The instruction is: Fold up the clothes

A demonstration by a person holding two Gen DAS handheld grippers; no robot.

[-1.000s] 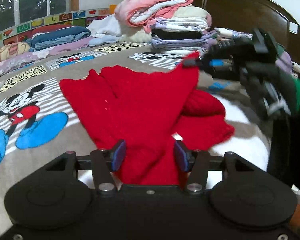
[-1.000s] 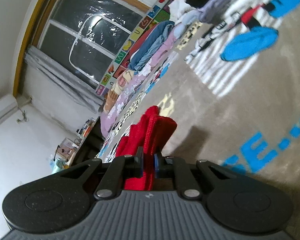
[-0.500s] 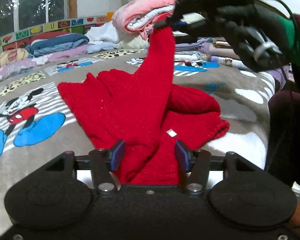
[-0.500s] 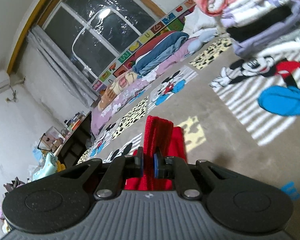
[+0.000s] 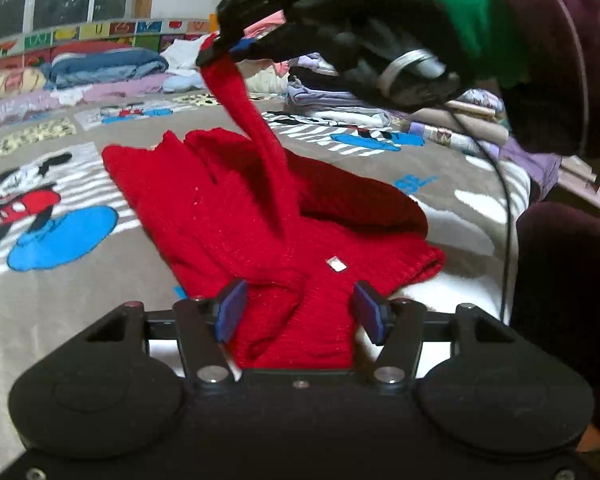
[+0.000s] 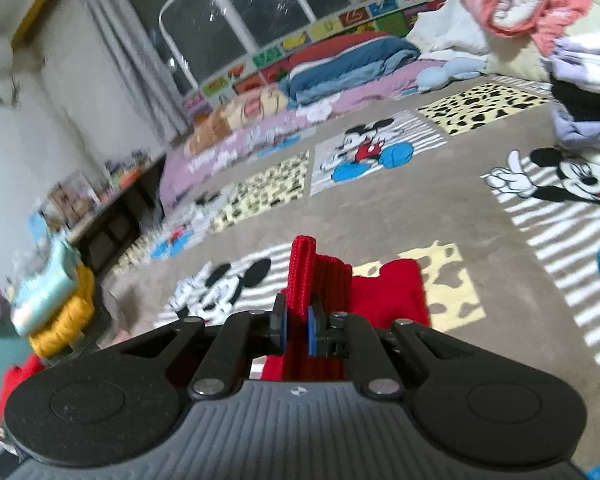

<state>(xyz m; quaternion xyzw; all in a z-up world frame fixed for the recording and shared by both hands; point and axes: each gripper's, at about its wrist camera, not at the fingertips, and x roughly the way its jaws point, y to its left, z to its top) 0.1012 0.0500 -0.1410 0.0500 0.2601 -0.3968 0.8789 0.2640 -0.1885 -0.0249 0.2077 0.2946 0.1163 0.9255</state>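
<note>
A red knitted sweater (image 5: 236,216) lies partly flattened on the grey cartoon-print bed cover (image 5: 60,288), its body spread toward the left and a rounded fold bulging on its right side. At the near edge, the left claw (image 5: 302,312) sits low over the hem with its blue pads (image 5: 230,314) wide apart, fabric lying between them but not pinched. To the right and above, the right claw (image 6: 296,326) is clamped on the ribbed cuff of one sleeve (image 5: 252,120), and that sleeve stretches up taut from the sweater's middle.

The step in hand looks like laying this sleeve across the body. To do it well, the cuff should be carried over toward the left edge and lowered flat, with the left claw pinning the hem so the body does not drag or bunch; the bulge on the right probably needs smoothing afterwards.

The gloved right hand (image 5: 364,36) is raised high, reaching in from the right, claw pointing leftward and slightly down. A stack of folded clothes (image 6: 572,64) stands farther back on the bed.
</note>
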